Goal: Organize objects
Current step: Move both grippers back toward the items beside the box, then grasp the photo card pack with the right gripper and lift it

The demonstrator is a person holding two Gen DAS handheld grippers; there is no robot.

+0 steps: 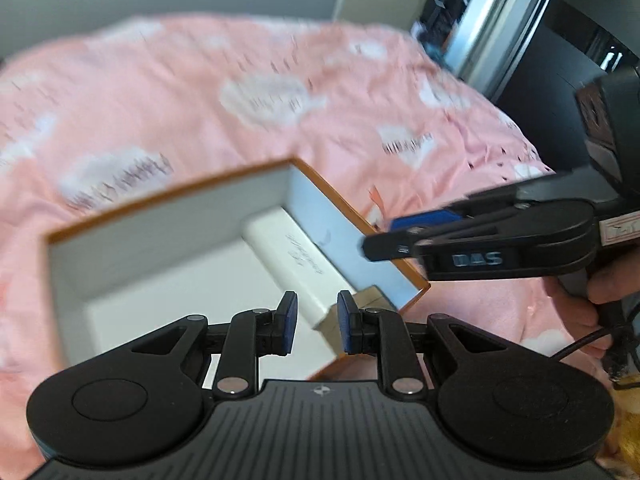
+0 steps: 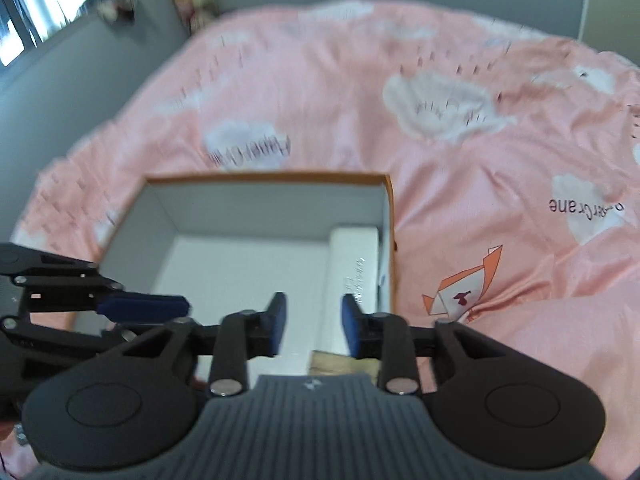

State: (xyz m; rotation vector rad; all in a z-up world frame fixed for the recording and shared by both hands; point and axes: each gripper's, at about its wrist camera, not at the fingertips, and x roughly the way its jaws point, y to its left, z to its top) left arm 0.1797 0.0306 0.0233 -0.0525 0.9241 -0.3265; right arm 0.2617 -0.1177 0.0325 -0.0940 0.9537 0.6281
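Observation:
An open box with orange rim and white inside (image 1: 168, 196) (image 2: 264, 178) lies on the pink bed. A long white carton (image 1: 296, 260) (image 2: 354, 268) lies inside along its right wall, with a small tan item (image 1: 370, 296) (image 2: 344, 364) at its near end. My left gripper (image 1: 317, 326) is open and empty above the box's near edge. My right gripper (image 2: 313, 326) is open and empty over the box's near side, above the carton's near end. The right gripper also shows in the left wrist view (image 1: 384, 236), over the box's right wall.
A pink bedspread with white clouds (image 1: 260, 96) (image 2: 440, 104) surrounds the box. A grey wall stands behind the bed. A dark mirrored wardrobe (image 1: 560, 32) is at the right. A window (image 2: 36, 4) is at the left.

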